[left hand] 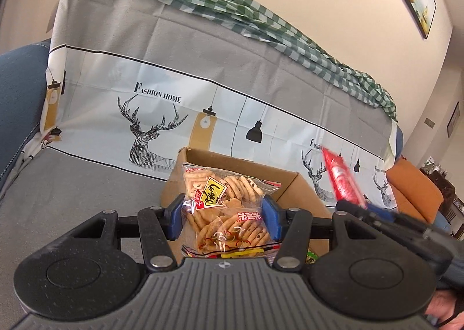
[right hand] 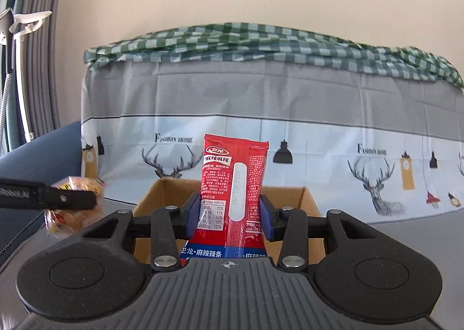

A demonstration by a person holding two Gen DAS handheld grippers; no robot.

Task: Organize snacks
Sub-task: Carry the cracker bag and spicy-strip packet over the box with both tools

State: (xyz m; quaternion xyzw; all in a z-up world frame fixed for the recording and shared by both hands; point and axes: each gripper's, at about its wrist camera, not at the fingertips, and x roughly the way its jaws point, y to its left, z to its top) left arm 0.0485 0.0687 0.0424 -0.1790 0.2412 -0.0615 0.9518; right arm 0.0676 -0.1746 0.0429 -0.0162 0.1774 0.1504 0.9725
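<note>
left gripper (left hand: 223, 218): clamps cracker bag (left hand: 229, 208) above cardboard box (left hand: 290, 185) | right gripper (right hand: 230, 215): clamps red snack packet (right hand: 232, 182) upright above the box

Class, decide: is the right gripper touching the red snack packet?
Touching. The right wrist view shows the right gripper with both blue pads pressed against the sides of the upright red snack packet.

Cardboard box (right hand: 310, 199) on the sofa (right hand: 406, 231) — cracker bag (left hand: 226, 208) before it.

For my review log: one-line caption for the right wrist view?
Right gripper holds red snack packet upright above open cardboard box.
</note>
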